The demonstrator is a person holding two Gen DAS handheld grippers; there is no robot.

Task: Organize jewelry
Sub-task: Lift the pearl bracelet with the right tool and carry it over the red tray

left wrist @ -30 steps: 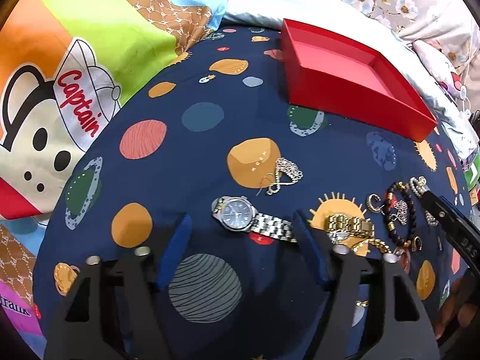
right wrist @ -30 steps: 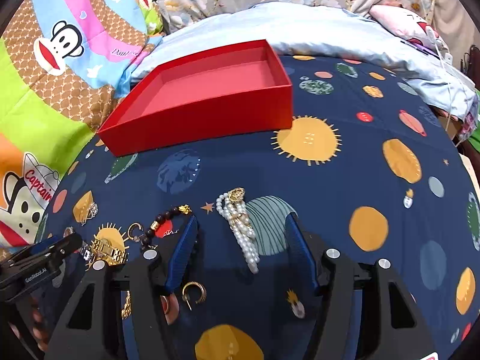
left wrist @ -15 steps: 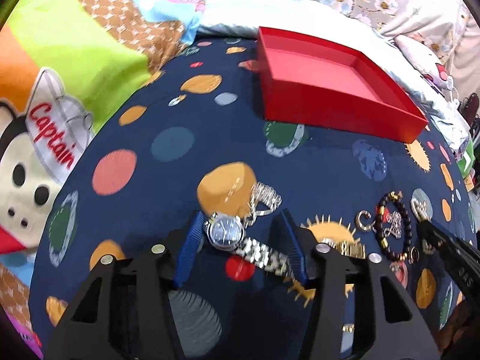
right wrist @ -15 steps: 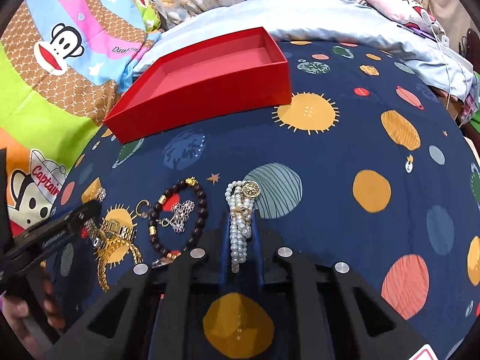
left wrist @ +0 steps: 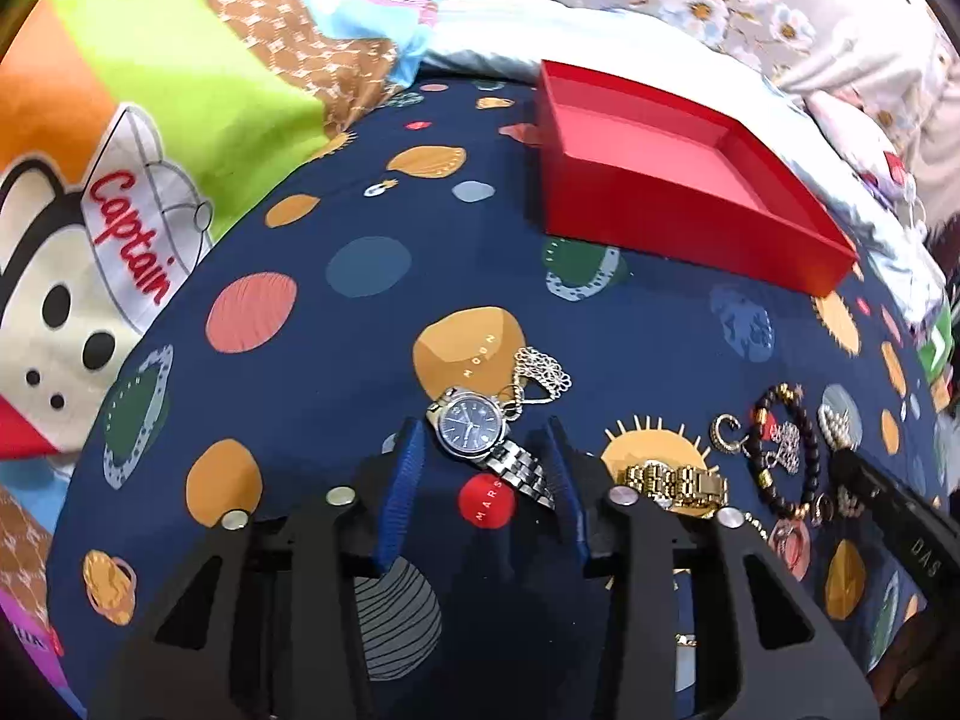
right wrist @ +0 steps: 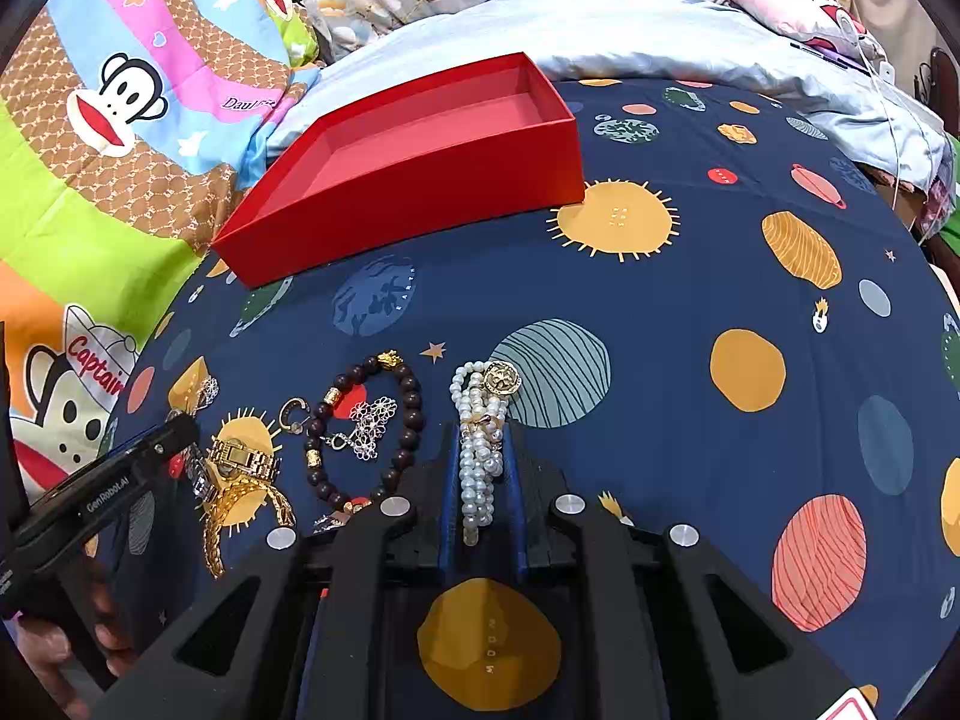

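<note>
An empty red box (left wrist: 678,180) (right wrist: 414,156) sits at the far side of a navy planet-print cloth. My left gripper (left wrist: 483,450) is open, its fingers on either side of the strap of a silver watch (left wrist: 474,429). A silver chain (left wrist: 540,375) lies just beyond the watch. My right gripper (right wrist: 477,450) is shut on a white pearl bracelet (right wrist: 480,420). A gold watch (left wrist: 672,483) (right wrist: 240,462), a dark bead bracelet (left wrist: 786,450) (right wrist: 366,426) and a gold hoop (right wrist: 292,411) lie between the grippers.
A bright cartoon monkey blanket (left wrist: 120,180) borders the cloth on the left. A pale blue quilt (right wrist: 690,42) and floral fabric lie behind the red box. The left gripper's body (right wrist: 96,492) shows at the left edge of the right wrist view.
My left gripper moved forward so its narrowed jaws straddle the silver watch. My right gripper closed on the pearl bracelet.
</note>
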